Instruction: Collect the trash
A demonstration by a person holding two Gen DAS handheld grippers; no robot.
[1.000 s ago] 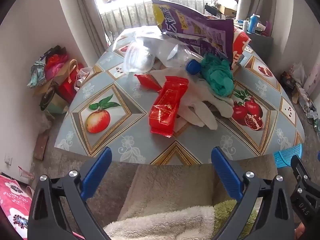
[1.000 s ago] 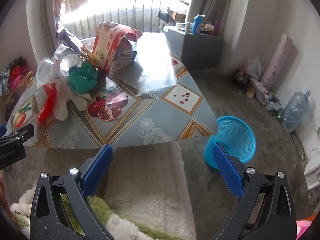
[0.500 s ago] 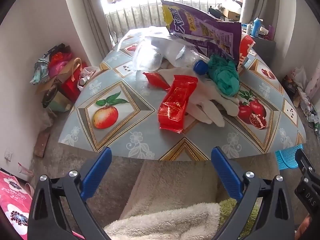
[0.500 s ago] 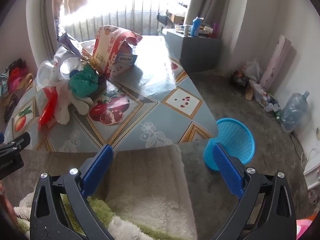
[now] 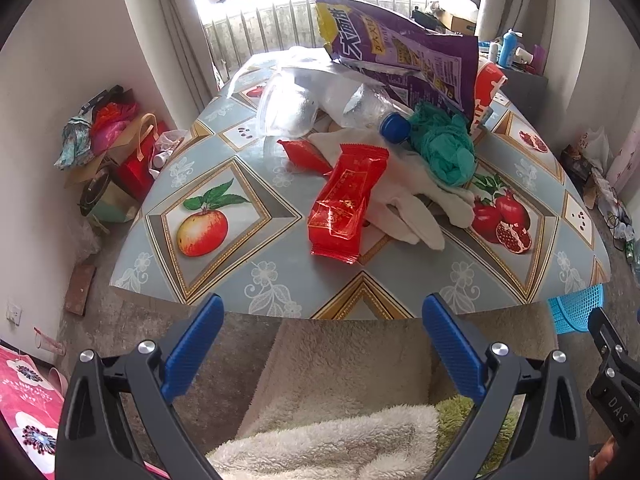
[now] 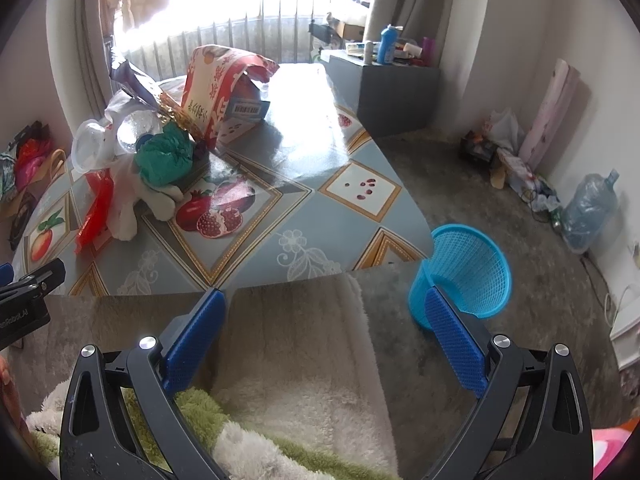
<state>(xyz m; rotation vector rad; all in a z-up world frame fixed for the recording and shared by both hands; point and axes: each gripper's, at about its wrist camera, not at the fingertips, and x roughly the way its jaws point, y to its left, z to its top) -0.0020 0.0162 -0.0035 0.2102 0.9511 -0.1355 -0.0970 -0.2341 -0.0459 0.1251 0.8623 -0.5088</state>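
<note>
A pile of trash lies on the fruit-patterned table [image 5: 248, 276]: a red snack wrapper [image 5: 348, 204], a smaller red packet [image 5: 306, 154], white gloves [image 5: 416, 204], a crumpled green bag [image 5: 444, 150], a clear plastic bottle with a blue cap [image 5: 394, 127], a clear cup [image 5: 286, 108] and a big purple bag [image 5: 404, 56]. My left gripper [image 5: 322, 342] hangs open just short of the table's near edge, empty. My right gripper [image 6: 326, 332] is open and empty too, off the table's near corner. A blue mesh basket [image 6: 466, 272] stands on the floor beside the right fingertip.
A red-and-white carton [image 6: 224, 92] lies behind the pile. Bags [image 5: 112, 140] are heaped against the left wall. A grey cabinet [image 6: 396, 92] with bottles stands beyond the table, clutter and a water jug [image 6: 588, 208] along the right wall. Fluffy fabric [image 5: 332, 436] lies below both grippers.
Both grippers have drifted slightly, so the table and trash pile have shifted a little right in the left wrist view. Neither gripper has changed its opening.
</note>
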